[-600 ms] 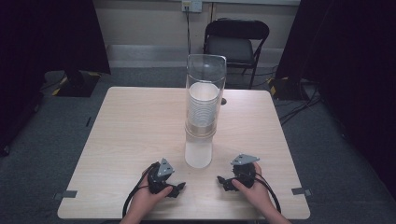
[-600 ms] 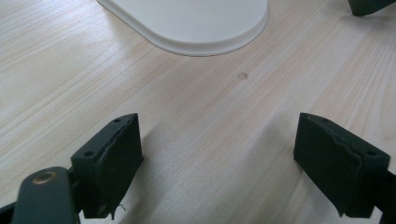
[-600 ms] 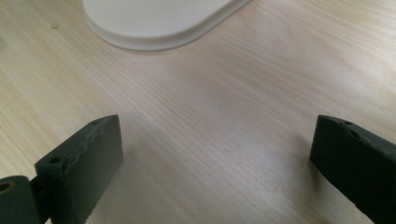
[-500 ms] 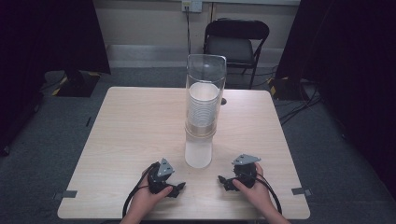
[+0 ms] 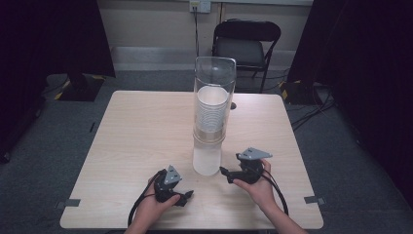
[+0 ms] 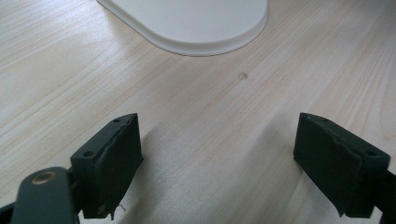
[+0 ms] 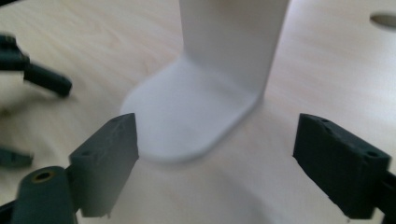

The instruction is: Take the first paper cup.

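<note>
- Cup dispenser (image 5: 213, 122) stands mid-table (image 5: 136, 136), near the front edge, within both hands' reach.
- Right gripper (image 5: 225, 171), jaws wide and empty, points at its white base (image 7: 187, 121), probably to steady it.
- Left gripper (image 5: 187, 194) rests wide and empty.

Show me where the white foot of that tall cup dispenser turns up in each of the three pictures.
High view: the dispenser's white base stands at centre, between the two hand-held grippers, on the table.
Left gripper view: its rounded edge lies at the top, beyond the open jaws.
Right gripper view: base plate and upright sit mid-frame, just ahead of the open jaws.
Shared landmark: the pale wood-grain tabletop under the base.
</note>
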`<action>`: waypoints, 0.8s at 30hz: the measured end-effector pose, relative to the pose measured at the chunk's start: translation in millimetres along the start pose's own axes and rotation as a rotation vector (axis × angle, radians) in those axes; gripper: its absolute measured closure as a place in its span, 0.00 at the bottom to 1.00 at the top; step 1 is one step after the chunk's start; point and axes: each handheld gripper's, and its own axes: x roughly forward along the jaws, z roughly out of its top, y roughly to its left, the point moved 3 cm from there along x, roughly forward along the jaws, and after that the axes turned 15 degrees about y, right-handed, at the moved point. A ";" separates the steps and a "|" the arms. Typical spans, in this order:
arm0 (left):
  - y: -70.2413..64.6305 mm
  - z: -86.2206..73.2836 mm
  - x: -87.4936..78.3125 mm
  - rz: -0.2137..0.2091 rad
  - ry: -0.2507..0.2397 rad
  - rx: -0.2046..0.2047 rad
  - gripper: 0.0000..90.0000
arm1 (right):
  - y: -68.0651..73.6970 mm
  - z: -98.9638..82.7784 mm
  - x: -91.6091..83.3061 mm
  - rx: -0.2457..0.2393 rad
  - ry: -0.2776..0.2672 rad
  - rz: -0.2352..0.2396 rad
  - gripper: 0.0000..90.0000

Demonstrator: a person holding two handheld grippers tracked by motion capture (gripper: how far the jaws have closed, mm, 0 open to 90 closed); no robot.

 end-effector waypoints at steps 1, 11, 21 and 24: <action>0.0 0.0 0.0 0.001 0.000 0.000 0.16 | 2.7 14.1 1.4 -0.003 -0.019 0.019 0.20; 0.0 0.0 0.1 0.000 -0.001 -0.001 0.16 | 13.4 62.3 1.7 -0.019 -0.140 0.057 0.22; 0.0 0.0 0.1 0.000 -0.001 -0.001 0.16 | 20.3 79.2 6.8 -0.038 -0.155 0.070 0.22; 0.1 0.0 0.0 0.000 -0.001 0.000 0.16 | 21.5 80.9 8.9 -0.038 -0.162 0.068 0.25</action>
